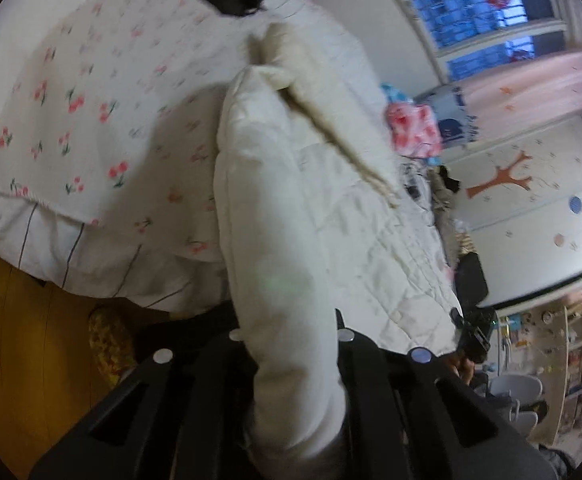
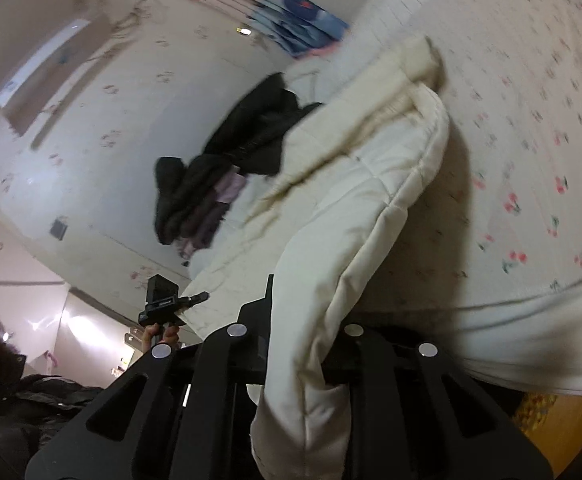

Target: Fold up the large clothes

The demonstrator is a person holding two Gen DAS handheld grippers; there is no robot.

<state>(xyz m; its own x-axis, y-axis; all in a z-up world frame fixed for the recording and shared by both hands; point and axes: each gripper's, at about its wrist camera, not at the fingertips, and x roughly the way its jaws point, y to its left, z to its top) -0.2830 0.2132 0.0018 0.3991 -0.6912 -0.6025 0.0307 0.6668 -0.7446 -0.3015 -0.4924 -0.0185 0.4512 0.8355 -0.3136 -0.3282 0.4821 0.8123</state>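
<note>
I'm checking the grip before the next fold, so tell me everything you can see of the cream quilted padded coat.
The cream quilted padded coat is puffy and soft-looking, stitched in lines, with a fluffy off-white trim along one edge. It is bunched and partly lifted off the cherry-print bed sheet. The left gripper is shut on one padded edge, the right gripper on another. A black garment lies against its far side.

Bed (image 1: pixel 71 92) covered with white cherry-print sheet, occupying left wrist view from 9 to 12 o'clock. Wooden floor (image 1: pixel 19 320) at 8 o'clock. Window (image 1: pixel 463 4) with blue panes at 1 o'clock, pink curtain (image 1: pixel 539 80) beside it. Wall (image 1: pixel 531 200) bearing tree decal at 3 o'clock. Shelves (image 1: pixel 579 360) at 4 o'clock.
</note>
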